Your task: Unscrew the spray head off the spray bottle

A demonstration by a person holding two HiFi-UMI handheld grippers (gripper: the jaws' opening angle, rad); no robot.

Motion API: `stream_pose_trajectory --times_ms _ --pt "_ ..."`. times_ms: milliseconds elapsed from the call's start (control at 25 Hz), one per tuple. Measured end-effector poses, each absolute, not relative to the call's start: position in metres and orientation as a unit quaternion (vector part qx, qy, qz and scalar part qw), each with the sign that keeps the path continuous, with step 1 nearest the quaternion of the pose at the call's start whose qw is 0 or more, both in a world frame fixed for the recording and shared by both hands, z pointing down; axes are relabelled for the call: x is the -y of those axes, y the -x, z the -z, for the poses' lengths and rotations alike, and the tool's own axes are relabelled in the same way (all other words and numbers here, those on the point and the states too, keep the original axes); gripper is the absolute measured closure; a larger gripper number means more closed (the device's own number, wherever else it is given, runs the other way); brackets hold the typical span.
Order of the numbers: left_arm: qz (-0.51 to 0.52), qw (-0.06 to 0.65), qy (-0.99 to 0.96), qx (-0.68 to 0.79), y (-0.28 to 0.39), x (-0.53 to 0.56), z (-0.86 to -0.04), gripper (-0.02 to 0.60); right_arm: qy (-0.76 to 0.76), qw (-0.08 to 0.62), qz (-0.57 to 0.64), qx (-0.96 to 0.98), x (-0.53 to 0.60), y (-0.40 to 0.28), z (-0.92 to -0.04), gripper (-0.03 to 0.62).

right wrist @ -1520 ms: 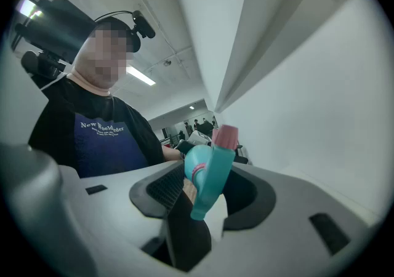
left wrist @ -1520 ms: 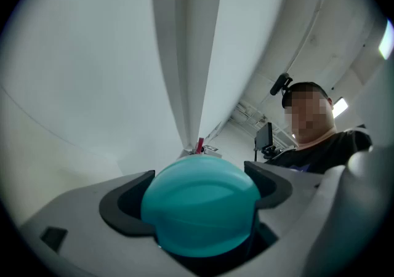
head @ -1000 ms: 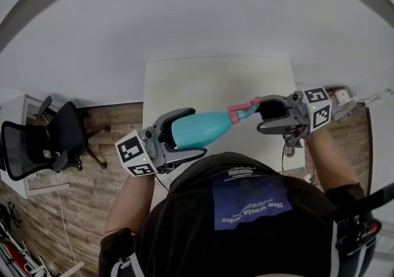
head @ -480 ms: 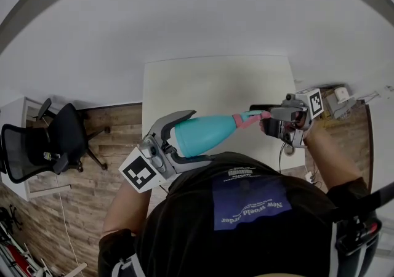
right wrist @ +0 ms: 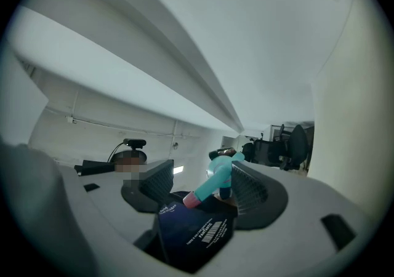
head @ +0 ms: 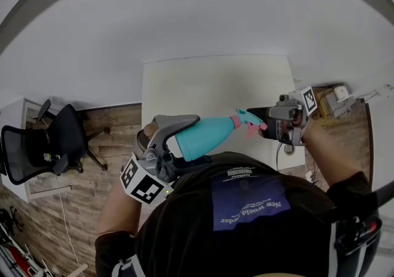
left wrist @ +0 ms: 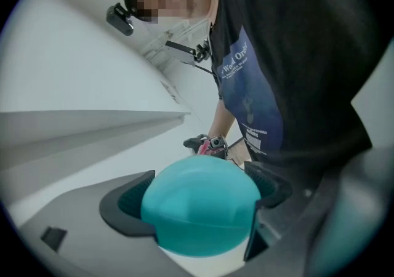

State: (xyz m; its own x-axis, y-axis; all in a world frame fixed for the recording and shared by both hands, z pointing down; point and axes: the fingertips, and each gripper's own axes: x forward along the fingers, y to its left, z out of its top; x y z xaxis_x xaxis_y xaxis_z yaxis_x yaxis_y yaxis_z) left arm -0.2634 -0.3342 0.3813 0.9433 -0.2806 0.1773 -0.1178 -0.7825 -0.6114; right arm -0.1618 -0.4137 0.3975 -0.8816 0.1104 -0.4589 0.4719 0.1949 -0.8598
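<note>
A person in a dark shirt, with two grey grippers.
The black short-sleeved shirt (head: pixel 184 232) has a blue patch (head: pixel 252 203) with white letters on it. A black strap (head: pixel 369 199) crosses one shoulder. The left gripper (head: pixel 200 139) and the right gripper (head: pixel 258 123) each have a grey body, dark ribbed fingers (left wrist: pixel 126 205) and a white cube (head: pixel 145 183) with black square marks.

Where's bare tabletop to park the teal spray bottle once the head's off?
Free: the white rectangular table is bare from its far edge to the teal plastic spray bottle. Crowded: above the near edge, where the left gripper clamps the bottle and the right gripper, jaws just opened, straddles the pink spray head.
</note>
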Motion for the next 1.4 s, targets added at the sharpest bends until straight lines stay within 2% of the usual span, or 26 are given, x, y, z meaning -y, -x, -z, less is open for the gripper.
stream_pose_trajectory --times_ms 120,360,480,600,720,840,880,1200,1400 --pt "0.14 0.333 0.928 -0.091 0.262 0.331 -0.378 0.124 -0.193 0.121 0.616 -0.754 0.411 0.175 -0.406 0.324" --pt "0.117 0.32 0.936 -0.082 0.26 0.329 -0.375 0.124 -0.21 0.059 0.597 -0.772 0.391 0.207 -0.418 0.327" --pt "0.108 0.29 0.947 -0.089 0.257 0.332 -0.379 0.124 -0.179 0.048 0.564 -0.805 0.392 0.209 -0.417 0.466" --pt "0.081 0.228 0.965 -0.098 0.261 0.339 -0.379 0.124 -0.154 0.038 0.522 -0.838 0.394 0.211 -0.413 0.47" --pt "0.056 0.136 0.985 -0.091 0.267 0.349 -0.376 0.124 -0.127 0.025 0.457 -0.88 0.394 0.212 -0.404 0.471" --pt "-0.016 -0.055 0.994 -0.096 0.274 0.361 -0.374 0.124 -0.105 -0.004 0.356 -0.928 0.392 0.212 -0.392 0.471" --pt "-0.038 -0.098 0.991 -0.085 0.277 0.364 -0.373 0.124 -0.101 -0.016 0.319 -0.942 0.39 0.213 -0.387 0.471" --pt "-0.135 -0.385 0.913 -0.009 0.279 0.375 -0.382 0.124 -0.087 -0.075 0.094 -0.989 0.372 0.212 -0.371 0.471" --pt "-0.189 -0.543 0.817 0.03 0.28 0.381 -0.392 0.124 -0.092 -0.102 0.006 -0.99 0.361 0.214 -0.369 0.471"
